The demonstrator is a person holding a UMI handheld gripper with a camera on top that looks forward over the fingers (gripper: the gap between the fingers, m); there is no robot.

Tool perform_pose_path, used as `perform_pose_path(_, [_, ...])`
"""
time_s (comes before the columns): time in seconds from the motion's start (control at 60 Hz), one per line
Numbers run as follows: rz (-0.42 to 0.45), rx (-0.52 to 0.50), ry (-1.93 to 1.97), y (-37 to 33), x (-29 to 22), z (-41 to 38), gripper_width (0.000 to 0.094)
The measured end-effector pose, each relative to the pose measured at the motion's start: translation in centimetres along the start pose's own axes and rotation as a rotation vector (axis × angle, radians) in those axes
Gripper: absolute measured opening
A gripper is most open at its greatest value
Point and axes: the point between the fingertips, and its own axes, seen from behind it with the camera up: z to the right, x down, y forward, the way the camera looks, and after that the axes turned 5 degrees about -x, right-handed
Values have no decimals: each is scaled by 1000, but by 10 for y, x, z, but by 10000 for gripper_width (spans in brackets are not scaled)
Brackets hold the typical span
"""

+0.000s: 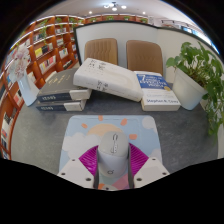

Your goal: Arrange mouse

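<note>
A white computer mouse [112, 152] sits between my two fingers, its front end pointing away from me over a pastel patterned mouse mat [95, 130] on the grey table. The magenta pads [89, 158] press against both of its sides. My gripper [112, 160] is shut on the mouse, just above or on the near part of the mat. The lower part of the mouse is hidden by the gripper's body.
Beyond the mat lie white boxes [105, 78], a book with a blue cover [157, 88] and a dark box [62, 97]. A potted plant [200, 72] stands at the right. Two brown chairs [122, 54] and red bookshelves [45, 50] stand behind.
</note>
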Motion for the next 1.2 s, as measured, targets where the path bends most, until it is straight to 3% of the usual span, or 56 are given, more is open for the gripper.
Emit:
perform_pose_path(0.1, [4, 10, -9, 2, -1, 1, 401])
perform_pose_path(0.283, [-34, 30, -47, 0, -1, 2, 554])
perform_pose_path(0.4, [-38, 58, -67, -15, -11, -1, 855])
perform_pose_path(0.683, [186, 114, -12, -142, -73, -38, 860])
perform_pose_path(0.833, [287, 118, 15, -211, -76, -65, 860])
perform_pose_path(0.983, [328, 110, 18, -250, -58, -89, 860])
perform_pose_path(1.2, [298, 119, -13, -276, -18, -107, 858])
